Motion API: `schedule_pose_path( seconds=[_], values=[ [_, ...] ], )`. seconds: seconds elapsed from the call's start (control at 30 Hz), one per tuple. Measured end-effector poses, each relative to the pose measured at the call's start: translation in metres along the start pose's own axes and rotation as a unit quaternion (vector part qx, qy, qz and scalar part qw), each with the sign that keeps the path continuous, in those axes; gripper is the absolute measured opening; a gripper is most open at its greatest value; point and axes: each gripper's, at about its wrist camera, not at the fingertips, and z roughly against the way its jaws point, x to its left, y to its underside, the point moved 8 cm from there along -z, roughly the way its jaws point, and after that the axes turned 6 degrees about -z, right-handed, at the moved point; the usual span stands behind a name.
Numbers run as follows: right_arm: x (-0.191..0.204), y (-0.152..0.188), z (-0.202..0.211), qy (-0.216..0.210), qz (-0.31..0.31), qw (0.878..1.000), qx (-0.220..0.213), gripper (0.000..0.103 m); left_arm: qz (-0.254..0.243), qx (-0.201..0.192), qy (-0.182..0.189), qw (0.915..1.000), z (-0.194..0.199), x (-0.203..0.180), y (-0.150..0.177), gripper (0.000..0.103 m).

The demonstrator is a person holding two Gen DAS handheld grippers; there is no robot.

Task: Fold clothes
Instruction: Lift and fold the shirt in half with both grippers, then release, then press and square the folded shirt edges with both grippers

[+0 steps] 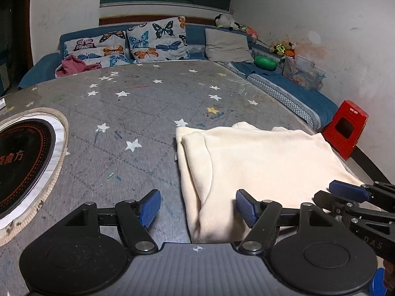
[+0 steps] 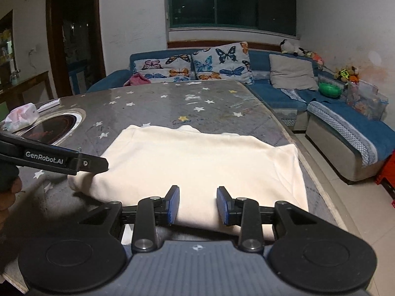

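A cream garment (image 2: pixel 197 162) lay folded into a rough rectangle on the grey star-printed tabletop (image 1: pixel 128 113), close to its near edge and toward its right edge, with a second folded layer showing along its left side. The left gripper (image 1: pixel 197 208) stood with its blue-padded fingers spread wide, straddling the garment's near-left corner: one pad hung over bare tabletop, the other over the cloth, and whether either touched could not be told. The right gripper (image 2: pixel 198 206) was also parted, more narrowly, its two pads set over the garment's near edge with cloth visible between them and nothing pinched. Toward the tabletop's left edge sat a round black inset cooktop (image 1: pixel 19 162), well apart from the garment. A red stool (image 1: pixel 345 128) stood on the floor beyond the right edge.
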Motion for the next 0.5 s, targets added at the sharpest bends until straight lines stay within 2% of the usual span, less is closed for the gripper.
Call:
schedule_pose_path(
  seconds=[0.5],
  values=[
    [-0.006, 0.008, 0.012, 0.017, 0.0, 1.0, -0.009, 0.034, 0.002, -0.014, -0.004, 0.9999, 0.012, -0.004, 0.002, 0.071]
  ],
)
